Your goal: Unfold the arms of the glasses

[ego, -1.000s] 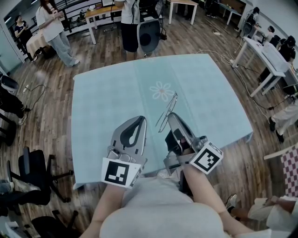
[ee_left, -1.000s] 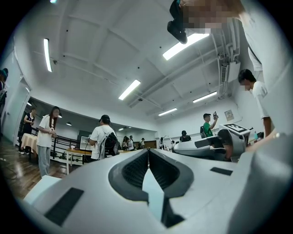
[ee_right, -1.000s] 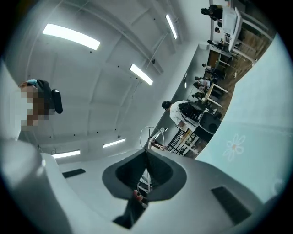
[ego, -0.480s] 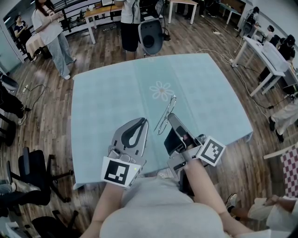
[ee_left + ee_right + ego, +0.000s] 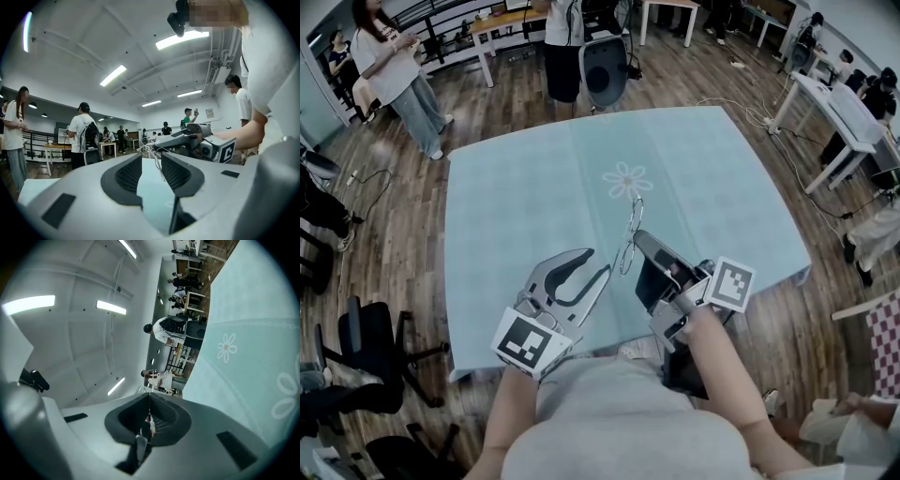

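The thin wire-framed glasses hang above the pale blue tablecloth, just in front of its daisy print. My right gripper is shut on their near end. In the right gripper view, a sliver of the frame shows pinched between the closed pads of the right gripper. My left gripper sits just left of the glasses, its jaws opening. In the left gripper view, one wire arm shows in the gap of the left gripper, with no pad pressing on it. The right gripper lies beyond.
The table's near edge runs close under both grippers. An office chair and a standing person are at the far edge. A black chair stands on the floor at the left, and white desks at the right.
The left jaws, shut before, now stand apart, and that gripper has turned toward the glasses. Both grippers have sunk a little. The glasses have swung to point more straight away.
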Demonstrator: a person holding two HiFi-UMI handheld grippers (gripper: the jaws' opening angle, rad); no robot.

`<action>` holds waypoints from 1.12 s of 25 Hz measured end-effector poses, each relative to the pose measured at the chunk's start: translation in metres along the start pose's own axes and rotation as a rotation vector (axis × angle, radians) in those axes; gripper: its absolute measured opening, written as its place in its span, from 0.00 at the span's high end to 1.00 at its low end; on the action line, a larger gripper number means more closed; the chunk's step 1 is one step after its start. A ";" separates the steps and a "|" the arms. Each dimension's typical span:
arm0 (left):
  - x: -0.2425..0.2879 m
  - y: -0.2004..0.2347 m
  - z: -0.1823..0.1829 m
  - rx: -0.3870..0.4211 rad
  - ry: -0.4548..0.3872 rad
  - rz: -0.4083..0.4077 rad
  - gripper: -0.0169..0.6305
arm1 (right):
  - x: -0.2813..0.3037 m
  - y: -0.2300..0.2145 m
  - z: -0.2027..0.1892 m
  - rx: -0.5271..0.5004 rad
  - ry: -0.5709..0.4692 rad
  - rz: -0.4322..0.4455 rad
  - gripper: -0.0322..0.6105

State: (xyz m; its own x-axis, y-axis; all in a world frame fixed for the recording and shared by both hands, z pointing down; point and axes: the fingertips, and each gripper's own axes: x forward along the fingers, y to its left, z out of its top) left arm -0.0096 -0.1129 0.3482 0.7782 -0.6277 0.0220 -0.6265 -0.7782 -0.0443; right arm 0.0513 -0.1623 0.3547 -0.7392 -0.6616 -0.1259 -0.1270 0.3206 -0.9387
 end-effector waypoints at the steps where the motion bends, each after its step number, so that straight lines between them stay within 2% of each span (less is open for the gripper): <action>1: -0.001 -0.002 -0.001 -0.002 0.003 -0.011 0.77 | 0.000 -0.001 0.001 -0.002 0.008 -0.006 0.93; 5: -0.003 -0.010 -0.014 -0.004 0.058 -0.068 0.66 | -0.001 -0.003 0.004 0.039 0.021 -0.017 0.93; 12: -0.001 -0.008 -0.030 0.013 0.075 -0.013 0.66 | -0.001 -0.002 0.007 0.077 0.013 -0.010 0.93; 16: 0.003 -0.008 -0.031 0.015 0.065 0.008 0.75 | -0.001 -0.003 0.006 0.090 0.004 -0.009 0.93; 20: 0.010 -0.014 -0.037 0.026 0.082 -0.008 0.75 | 0.001 -0.003 0.005 0.105 0.004 0.001 0.93; 23: 0.013 -0.017 -0.039 0.055 0.082 0.013 0.76 | 0.001 -0.003 0.005 0.115 0.003 0.008 0.93; 26: 0.013 -0.014 -0.039 0.081 0.073 0.066 0.88 | 0.001 -0.003 0.005 0.117 0.003 0.010 0.93; 28: 0.013 -0.015 -0.038 0.077 0.068 0.070 0.89 | 0.000 -0.004 0.005 0.120 0.003 0.009 0.93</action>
State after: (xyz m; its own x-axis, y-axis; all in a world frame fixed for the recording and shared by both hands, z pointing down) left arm 0.0087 -0.1100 0.3876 0.7261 -0.6825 0.0834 -0.6720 -0.7301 -0.1243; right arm 0.0549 -0.1672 0.3572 -0.7418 -0.6572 -0.1334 -0.0410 0.2429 -0.9692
